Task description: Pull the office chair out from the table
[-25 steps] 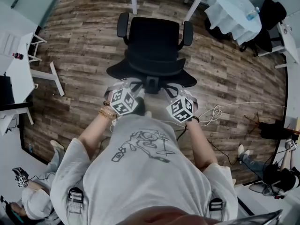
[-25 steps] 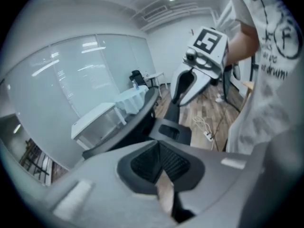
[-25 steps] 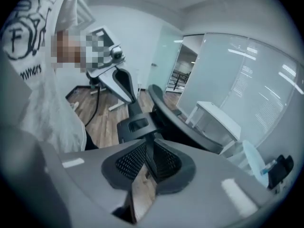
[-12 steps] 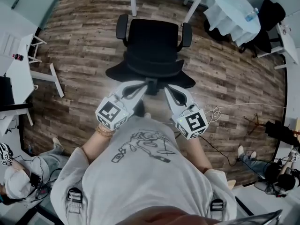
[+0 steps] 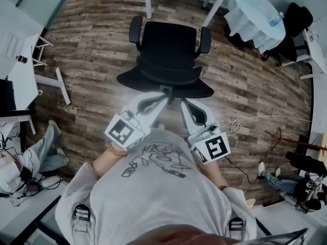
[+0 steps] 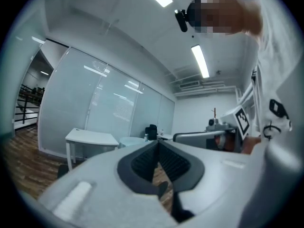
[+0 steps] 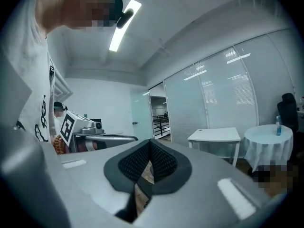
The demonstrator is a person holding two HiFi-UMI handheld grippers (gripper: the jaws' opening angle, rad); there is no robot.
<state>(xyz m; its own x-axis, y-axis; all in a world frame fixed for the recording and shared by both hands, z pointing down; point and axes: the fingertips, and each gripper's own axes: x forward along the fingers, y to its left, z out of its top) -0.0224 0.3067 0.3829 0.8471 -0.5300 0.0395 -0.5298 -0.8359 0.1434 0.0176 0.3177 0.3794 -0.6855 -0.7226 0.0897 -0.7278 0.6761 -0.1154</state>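
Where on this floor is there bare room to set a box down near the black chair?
Bare wooden floor lies left of the office chair, up to the white desk's leg. Another bare patch lies to its right, towards the round cloth-covered table. Crowded: a cable loops near the right gripper, and people sit at both lower corners.

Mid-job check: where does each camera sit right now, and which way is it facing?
Head view: on the person's head, looking steeply down at the office chair; shirt, left gripper and right gripper show.
Left gripper view: on the left gripper, looking level at a white table; shut fingers and shirt show.
Right gripper view: on the right gripper, level, toward a glass wall and round table; shut fingers show.
Shared: each gripper view catches the other gripper; head and right gripper views both show the round table.
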